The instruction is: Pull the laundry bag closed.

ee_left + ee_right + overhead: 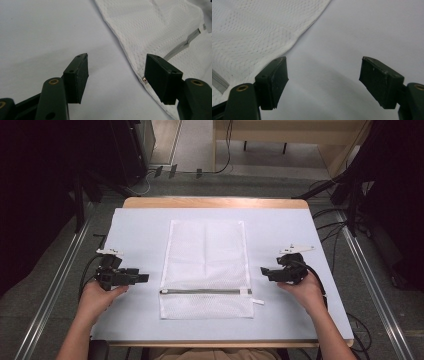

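Note:
A white mesh laundry bag (206,265) lies flat in the middle of the table, with a grey zipper (202,291) running across it near the front and a small white pull tab (258,301) at its right end. My left gripper (144,278) hovers just left of the bag, open, jaws pointing at the bag's left edge (130,60). My right gripper (264,271) stands just right of the bag, open and empty. The bag's right edge (302,32) shows in the right gripper view, beyond the jaws.
A pale blue-white cover (135,235) spreads over the wooden table (215,202). Cables and dark stands lie on the floor around it. A person's forearms come in from the bottom.

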Demonstrator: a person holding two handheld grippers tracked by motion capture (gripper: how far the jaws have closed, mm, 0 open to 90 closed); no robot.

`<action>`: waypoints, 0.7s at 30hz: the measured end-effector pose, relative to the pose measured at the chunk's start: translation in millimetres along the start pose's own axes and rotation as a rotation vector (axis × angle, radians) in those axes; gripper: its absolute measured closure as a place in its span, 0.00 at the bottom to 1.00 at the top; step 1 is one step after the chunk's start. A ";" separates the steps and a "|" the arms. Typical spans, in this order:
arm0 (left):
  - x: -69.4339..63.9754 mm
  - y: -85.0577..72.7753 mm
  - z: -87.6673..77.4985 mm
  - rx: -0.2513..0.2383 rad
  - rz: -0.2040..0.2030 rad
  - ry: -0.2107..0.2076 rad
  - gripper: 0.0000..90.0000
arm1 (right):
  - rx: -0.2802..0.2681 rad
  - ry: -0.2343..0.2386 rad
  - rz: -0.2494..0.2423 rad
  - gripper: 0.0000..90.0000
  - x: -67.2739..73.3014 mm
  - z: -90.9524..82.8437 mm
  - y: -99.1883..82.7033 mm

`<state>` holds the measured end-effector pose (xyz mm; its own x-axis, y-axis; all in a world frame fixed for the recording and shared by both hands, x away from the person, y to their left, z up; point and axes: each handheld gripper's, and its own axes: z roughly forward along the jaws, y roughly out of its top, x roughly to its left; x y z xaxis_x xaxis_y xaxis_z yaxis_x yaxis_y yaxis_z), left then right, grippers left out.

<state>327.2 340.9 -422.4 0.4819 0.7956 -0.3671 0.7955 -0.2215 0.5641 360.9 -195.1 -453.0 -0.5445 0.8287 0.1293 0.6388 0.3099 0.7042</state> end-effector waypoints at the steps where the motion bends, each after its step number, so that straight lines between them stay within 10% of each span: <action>1: 0.0 -0.1 -0.3 -0.001 -0.001 -0.001 0.40 | 0.003 0.002 0.002 0.27 0.5 0.2 0.1; 21: -3.7 -0.8 -1.9 -0.007 0.002 -0.013 0.41 | 0.030 0.053 -0.059 0.33 28.2 0.5 6.1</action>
<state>324.1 339.2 -420.1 0.4884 0.7879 -0.3751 0.7918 -0.2195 0.5700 349.6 -169.6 -445.4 -0.6095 0.7828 0.1256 0.6204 0.3723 0.6903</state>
